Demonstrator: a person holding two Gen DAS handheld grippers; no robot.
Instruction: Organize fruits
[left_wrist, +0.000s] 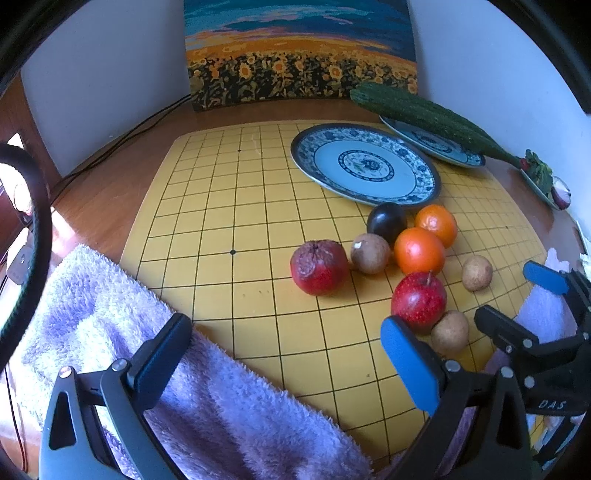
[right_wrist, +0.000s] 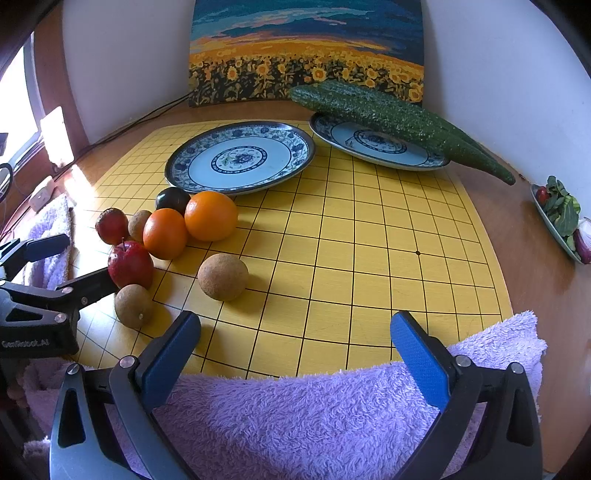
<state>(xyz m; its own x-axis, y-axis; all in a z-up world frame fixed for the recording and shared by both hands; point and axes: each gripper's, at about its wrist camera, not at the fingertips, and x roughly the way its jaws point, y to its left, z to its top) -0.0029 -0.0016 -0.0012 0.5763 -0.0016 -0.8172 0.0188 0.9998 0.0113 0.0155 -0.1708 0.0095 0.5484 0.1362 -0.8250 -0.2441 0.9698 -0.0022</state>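
Loose fruit lies on a yellow grid mat (left_wrist: 236, 236): a wrinkled red apple (left_wrist: 319, 266), a shiny red apple (left_wrist: 419, 301), two oranges (left_wrist: 419, 251) (left_wrist: 436, 224), a dark plum (left_wrist: 386, 220) and three brown round fruits (left_wrist: 370, 253) (left_wrist: 477, 272) (left_wrist: 450, 331). An empty blue-patterned plate (left_wrist: 365, 162) sits behind them. In the right wrist view the fruit cluster (right_wrist: 164, 232) lies left, with one brown fruit (right_wrist: 222, 276) nearest. My left gripper (left_wrist: 291, 354) is open and empty over the mat's front. My right gripper (right_wrist: 295, 350) is open and empty over the towel edge; it also shows in the left wrist view (left_wrist: 517, 295).
A second plate (right_wrist: 376, 146) at the back right carries a long green cucumber (right_wrist: 399, 122). A purple towel (right_wrist: 314, 417) covers the front edge. A sunflower painting (left_wrist: 299, 51) leans on the wall. A small dish of greens and onion (right_wrist: 563, 221) sits far right.
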